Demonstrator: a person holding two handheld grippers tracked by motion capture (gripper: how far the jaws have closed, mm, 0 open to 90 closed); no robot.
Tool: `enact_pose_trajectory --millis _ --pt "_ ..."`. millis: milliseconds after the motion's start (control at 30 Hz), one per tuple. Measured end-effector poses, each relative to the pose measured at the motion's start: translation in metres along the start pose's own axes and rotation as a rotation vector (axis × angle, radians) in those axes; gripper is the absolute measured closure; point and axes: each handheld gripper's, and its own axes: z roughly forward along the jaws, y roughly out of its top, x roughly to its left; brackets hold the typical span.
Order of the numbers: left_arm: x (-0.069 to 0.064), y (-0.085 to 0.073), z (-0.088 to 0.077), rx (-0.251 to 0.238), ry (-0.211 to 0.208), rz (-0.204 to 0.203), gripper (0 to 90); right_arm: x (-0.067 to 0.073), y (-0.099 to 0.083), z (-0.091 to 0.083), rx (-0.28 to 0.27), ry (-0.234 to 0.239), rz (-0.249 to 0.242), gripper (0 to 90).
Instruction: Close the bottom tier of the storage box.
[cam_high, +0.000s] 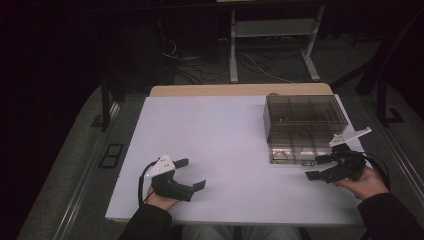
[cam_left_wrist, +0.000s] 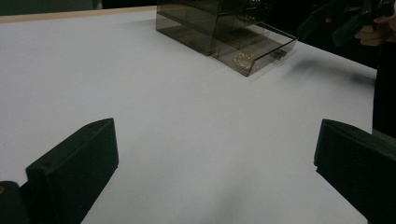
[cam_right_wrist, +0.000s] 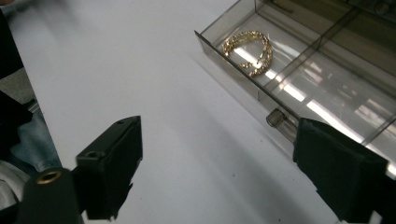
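- Right gripper view, upper right: open smoky drawer (cam_right_wrist: 299, 88) holding a gold chain (cam_right_wrist: 250, 51) (no legible writing).
- Left gripper (cam_high: 190, 173) and right gripper (cam_high: 317, 167): jaws spread, empty.

White table (cam_high: 215, 145) bare left and centre, smoky drawer box (cam_high: 305, 117) blocking far right

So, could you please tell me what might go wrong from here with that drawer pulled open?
The right tool sits open close to the drawer and its knob; a careless sweep could knock the drawer or shift the smoky organizer box. The gold chain lies loose in the end compartment, so a jolt might slide or tangle it.
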Motion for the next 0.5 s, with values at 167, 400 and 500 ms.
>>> enact_pose_trajectory --millis 167,400,500 --pt "0.0000 0.0000 -0.0001 -0.001 0.001 -0.001 0.0 -0.0020 -0.0059 0.0008 0.001 -0.010 0.007 32.4" --pt "-0.0002 -0.0001 0.0002 0.000 0.000 -0.002 0.0 -0.0041 -0.0100 0.0014 -0.002 -0.025 0.012 45.8" --pt "-0.0002 -0.0001 0.0001 0.000 0.000 -0.001 0.0 -0.0052 -0.0112 0.0031 0.005 -0.028 0.018 51.3"
